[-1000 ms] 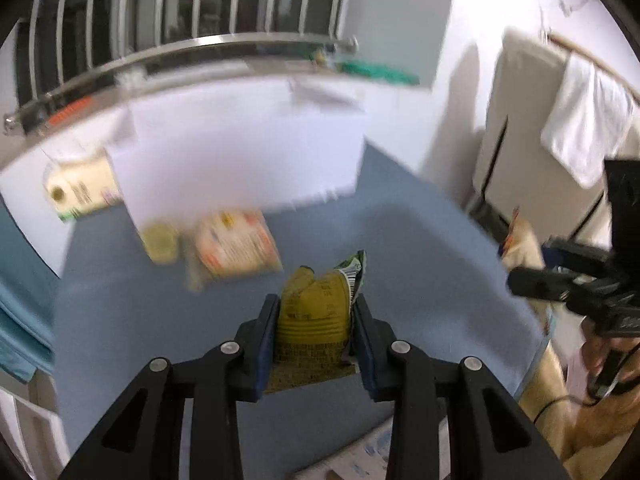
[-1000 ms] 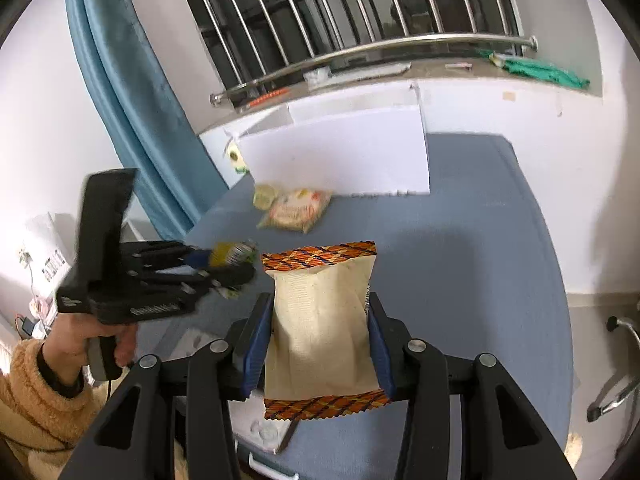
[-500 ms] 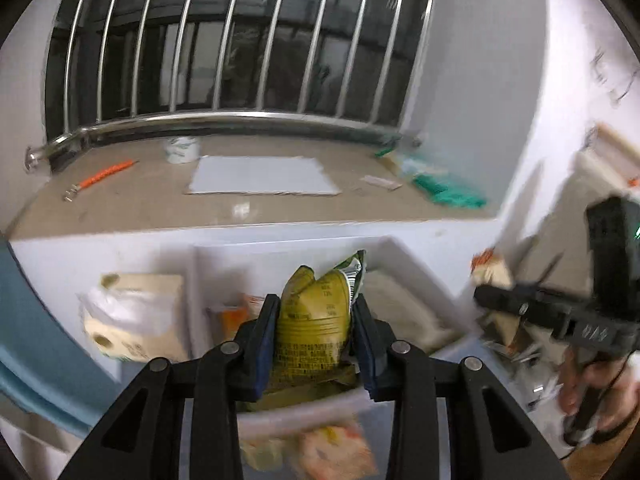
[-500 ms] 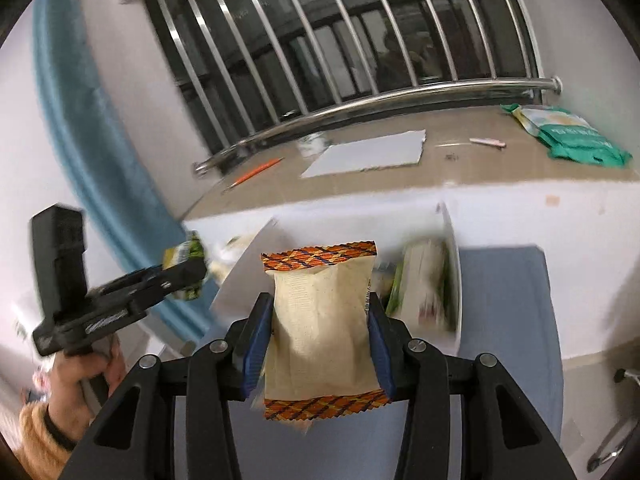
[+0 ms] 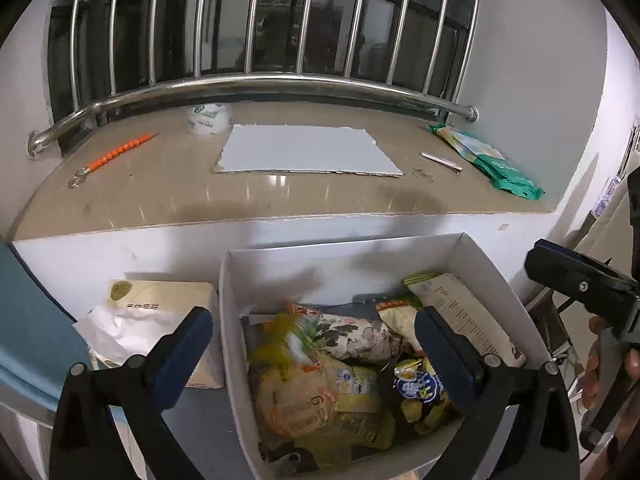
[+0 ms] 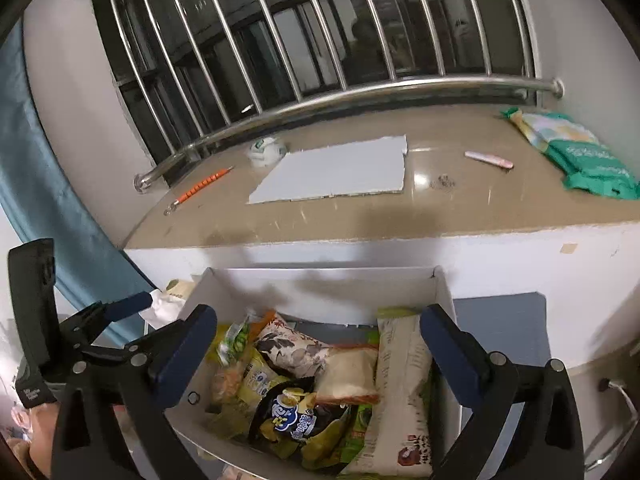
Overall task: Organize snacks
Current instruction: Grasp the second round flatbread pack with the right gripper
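A white cardboard box point(image 5: 240, 280) point(image 6: 444, 288) stands against the wall below the window sill and holds several snack packets. My left gripper point(image 5: 312, 340) is open and empty above the box; a blurred yellow-green packet point(image 5: 286, 338) is just below it. My right gripper point(image 6: 320, 340) is open and empty above the box; the tan packet with orange ends point(image 6: 350, 376) lies inside below it. A black and blue chip bag point(image 6: 296, 412) point(image 5: 416, 388) lies at the box front. The right gripper shows at the left wrist view's right edge point(image 5: 576, 284).
A tissue pack point(image 5: 156, 312) sits left of the box. On the brown sill lie a grey sheet point(image 5: 304, 150), an orange pen point(image 5: 120, 152), a tape roll point(image 5: 208, 118) and a green packet point(image 5: 496, 164). A blue curtain point(image 6: 24, 168) hangs at left.
Both grippers moved forward over the white box and opened. The yellow-green packet left my left gripper and the tan packet left my right gripper; both are now in the box.
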`<action>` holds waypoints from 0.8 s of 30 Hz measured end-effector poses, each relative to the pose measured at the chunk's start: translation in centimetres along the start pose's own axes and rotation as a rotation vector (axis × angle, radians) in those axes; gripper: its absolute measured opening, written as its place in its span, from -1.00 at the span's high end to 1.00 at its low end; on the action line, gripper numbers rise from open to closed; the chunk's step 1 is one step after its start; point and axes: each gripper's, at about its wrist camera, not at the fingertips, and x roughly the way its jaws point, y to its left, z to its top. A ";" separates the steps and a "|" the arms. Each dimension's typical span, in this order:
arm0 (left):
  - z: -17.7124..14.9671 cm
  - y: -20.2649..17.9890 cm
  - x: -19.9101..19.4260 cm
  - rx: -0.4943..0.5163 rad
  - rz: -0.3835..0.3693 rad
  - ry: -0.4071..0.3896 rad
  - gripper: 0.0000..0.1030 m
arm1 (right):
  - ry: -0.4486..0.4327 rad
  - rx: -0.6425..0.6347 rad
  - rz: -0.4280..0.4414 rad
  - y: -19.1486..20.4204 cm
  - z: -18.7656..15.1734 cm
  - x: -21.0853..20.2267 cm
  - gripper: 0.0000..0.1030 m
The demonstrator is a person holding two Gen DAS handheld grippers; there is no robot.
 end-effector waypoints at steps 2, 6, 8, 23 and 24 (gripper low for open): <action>-0.3 0.0 -0.2 0.001 -0.006 -0.001 -1.00 | -0.004 -0.005 0.008 0.1 -0.2 -0.3 -1.00; -1.4 -0.7 -1.6 0.030 -0.001 -0.013 -1.00 | -0.014 -0.041 0.002 0.8 -1.2 -1.3 -1.00; -2.3 -1.3 -3.0 0.057 -0.001 -0.032 -1.00 | -0.019 -0.079 -0.014 1.5 -1.8 -2.1 -1.00; -12.1 -5.0 -16.3 0.129 -0.092 -0.192 -1.00 | -0.079 -0.235 -0.043 5.3 -10.3 -12.7 -1.00; -13.2 -5.0 -17.0 0.118 -0.106 -0.194 -1.00 | -0.081 -0.238 -0.045 5.5 -11.0 -13.2 -1.00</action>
